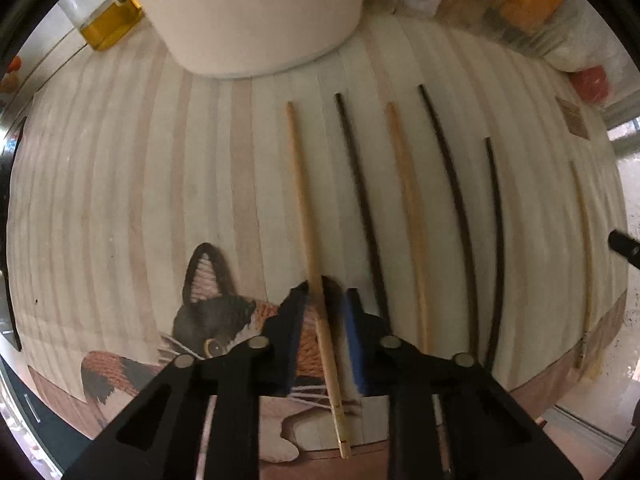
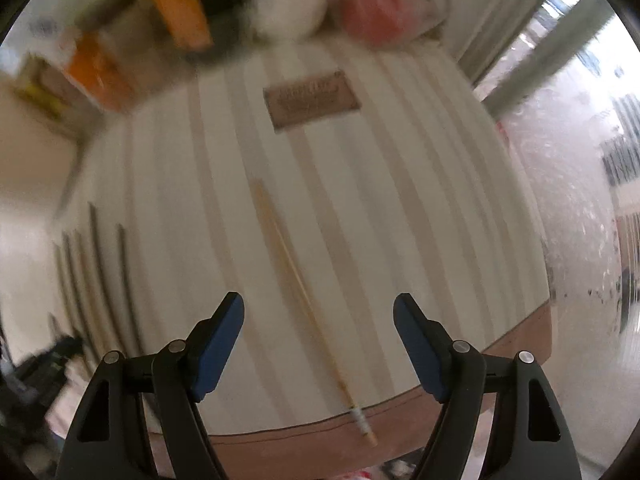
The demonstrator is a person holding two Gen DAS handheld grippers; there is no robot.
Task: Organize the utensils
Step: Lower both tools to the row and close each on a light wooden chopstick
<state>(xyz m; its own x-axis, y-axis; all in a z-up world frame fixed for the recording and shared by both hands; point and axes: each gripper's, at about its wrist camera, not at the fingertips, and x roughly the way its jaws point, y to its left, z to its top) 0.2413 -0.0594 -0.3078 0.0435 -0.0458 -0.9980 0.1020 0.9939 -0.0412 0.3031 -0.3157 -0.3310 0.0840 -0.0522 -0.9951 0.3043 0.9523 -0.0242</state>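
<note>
A: biggest thing is the striped mat covering the worktop, cat print at the near edge. A white container stands at the far side, probably where the sticks end up.

B: and the chopsticks?

A: Six laid side by side on the mat, pale and dark mixed. The left claw is clamped on the leftmost pale chopstick near its thick end, I'd guess to lift it.

B: right one?

A: The right claw is apart, straddling the lone pale chopstick on the right side, not pressing it yet.
</note>
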